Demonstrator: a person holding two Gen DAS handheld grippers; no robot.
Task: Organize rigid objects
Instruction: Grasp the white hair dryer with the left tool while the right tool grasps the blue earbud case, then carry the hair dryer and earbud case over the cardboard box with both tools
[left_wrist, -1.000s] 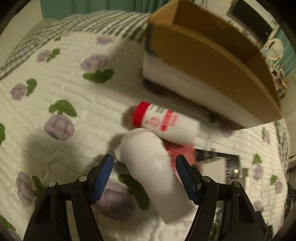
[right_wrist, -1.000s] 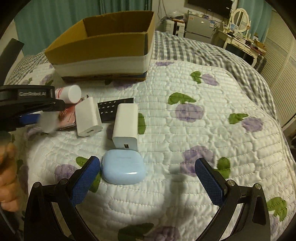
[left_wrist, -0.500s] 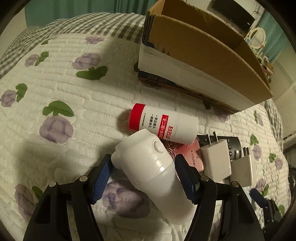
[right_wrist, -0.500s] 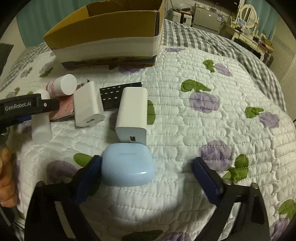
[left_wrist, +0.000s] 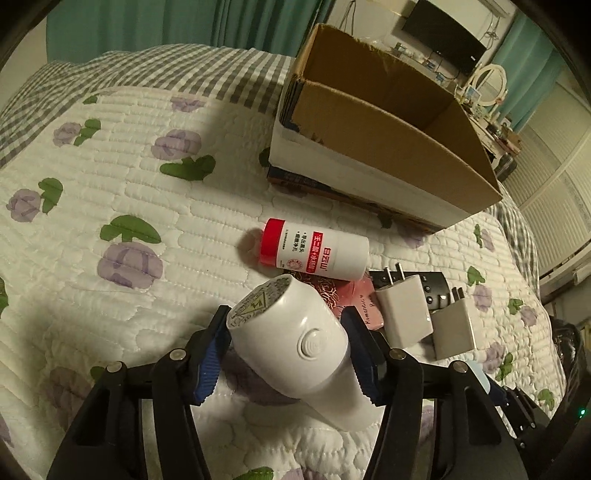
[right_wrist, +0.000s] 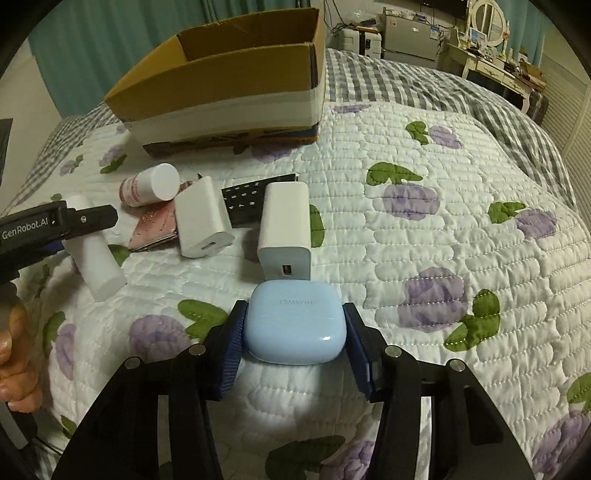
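A white cylindrical device (left_wrist: 295, 343) sits between the blue pads of my left gripper (left_wrist: 286, 332). The jaws are closing and both pads press its sides. It is tilted, its labelled end raised off the flowered quilt (left_wrist: 110, 184). The right wrist view shows the same device (right_wrist: 98, 266) slanting down from the left gripper's fingers (right_wrist: 85, 219). My right gripper (right_wrist: 293, 334) is closing on a light blue earbud case (right_wrist: 295, 317) that rests on the quilt, with a pad against each side. An open cardboard box (left_wrist: 369, 147) (right_wrist: 229, 74) stands behind.
A red-capped white bottle (left_wrist: 317, 254), a pink booklet (left_wrist: 354, 299), a black remote (left_wrist: 432, 291) and two white chargers (left_wrist: 404, 314) (left_wrist: 454, 328) lie between the grippers and the box. A person's hand (right_wrist: 18, 350) holds the left gripper. A dresser with a mirror (right_wrist: 487, 22) stands beyond the bed.
The left jaws narrowed onto the white device, which rose and tipped its end up. The right gripper slid forward around the blue case and its jaws came in against it.
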